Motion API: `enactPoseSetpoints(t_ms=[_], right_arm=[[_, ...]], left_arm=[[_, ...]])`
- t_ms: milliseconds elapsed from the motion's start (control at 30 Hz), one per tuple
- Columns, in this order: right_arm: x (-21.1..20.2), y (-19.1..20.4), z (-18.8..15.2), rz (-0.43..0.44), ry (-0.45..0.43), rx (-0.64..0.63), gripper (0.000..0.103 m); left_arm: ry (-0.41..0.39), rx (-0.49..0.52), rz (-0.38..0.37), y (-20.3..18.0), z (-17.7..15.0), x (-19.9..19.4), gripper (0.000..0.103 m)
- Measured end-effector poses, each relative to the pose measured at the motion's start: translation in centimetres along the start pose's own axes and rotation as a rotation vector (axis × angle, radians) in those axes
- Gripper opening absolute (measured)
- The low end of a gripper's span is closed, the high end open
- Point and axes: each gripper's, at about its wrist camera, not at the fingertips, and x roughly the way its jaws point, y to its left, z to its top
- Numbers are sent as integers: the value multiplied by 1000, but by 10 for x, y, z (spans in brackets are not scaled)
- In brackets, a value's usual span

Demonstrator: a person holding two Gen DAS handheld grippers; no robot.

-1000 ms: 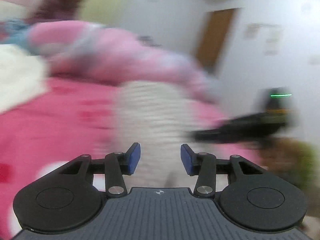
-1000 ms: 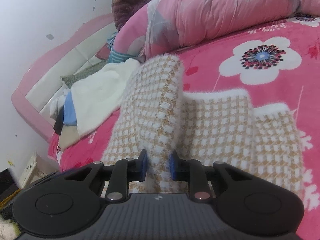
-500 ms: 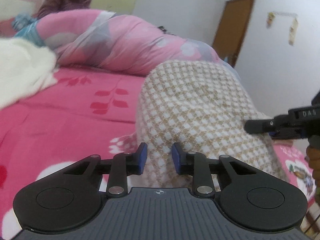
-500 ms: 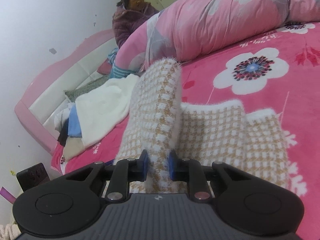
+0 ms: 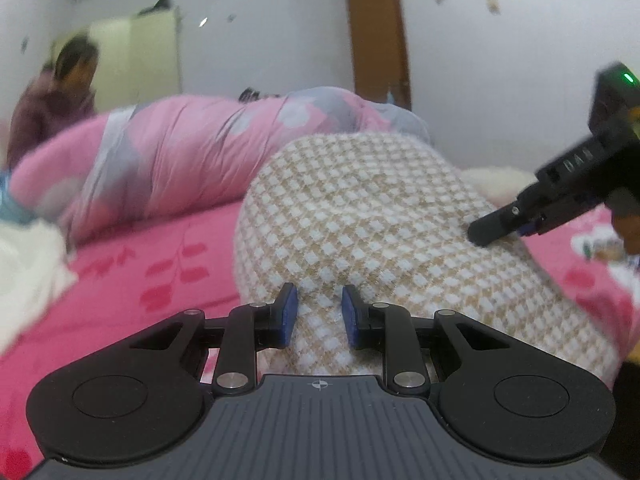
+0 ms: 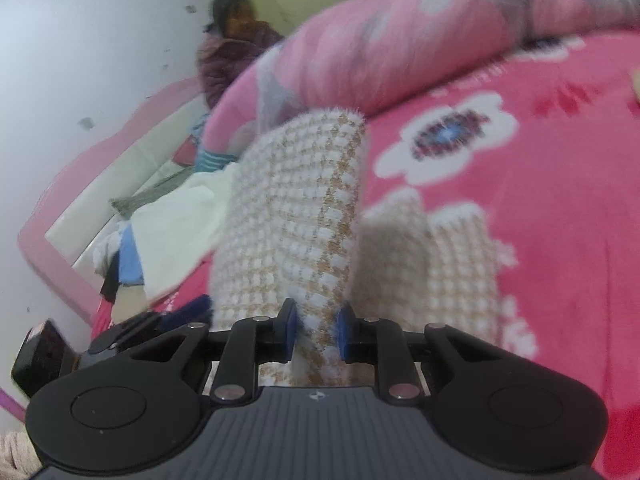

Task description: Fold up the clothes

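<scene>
A fuzzy tan-and-white checked sweater [image 5: 360, 216] is lifted off the pink floral bed [image 5: 132, 280]. My left gripper [image 5: 317, 314] is shut on its near edge, cloth bulging between the blue pads. My right gripper [image 6: 314, 330] is shut on another edge of the sweater [image 6: 304, 216], which rises in a raised fold ahead of it; the rest lies on the bed [image 6: 540, 220]. The right gripper also shows in the left wrist view [image 5: 516, 224], pinching the sweater's right side.
A rolled pink and grey quilt [image 5: 192, 152] lies across the back of the bed. A pile of white and blue clothes [image 6: 168, 224] sits by the pink headboard [image 6: 60, 216]. A person in purple [image 6: 236, 44] sits behind. A brown door [image 5: 378, 36] is at the back.
The left gripper closed on the sweater's edge from open. Both grippers have lifted the sweater higher and the views tilted up; the right gripper kept its hold.
</scene>
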Motion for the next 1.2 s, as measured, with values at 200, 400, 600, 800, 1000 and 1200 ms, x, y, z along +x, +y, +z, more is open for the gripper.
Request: enactPoseSetpoints(t_ms=[200, 400, 600, 800, 1000, 1200], right_arm=[[-33, -41, -24, 36, -114, 213, 26], [-28, -46, -41, -26, -36, 178, 32], [-6, -38, -45, -79, 4, 80, 45], [-6, -19, -52, -128, -44, -62, 34], [-6, -13, -58, -117, -72, -103, 25], [0, -49, -59, 43, -128, 116, 29]], left_arm=[[-2, 35, 15, -1, -2, 1, 23], [2, 49, 21, -4, -2, 2, 23], [16, 68, 41, -9, 0, 2, 23], [30, 86, 63, -14, 0, 2, 23], [37, 98, 89, -19, 1, 3, 23], [49, 104, 110, -22, 2, 3, 23]])
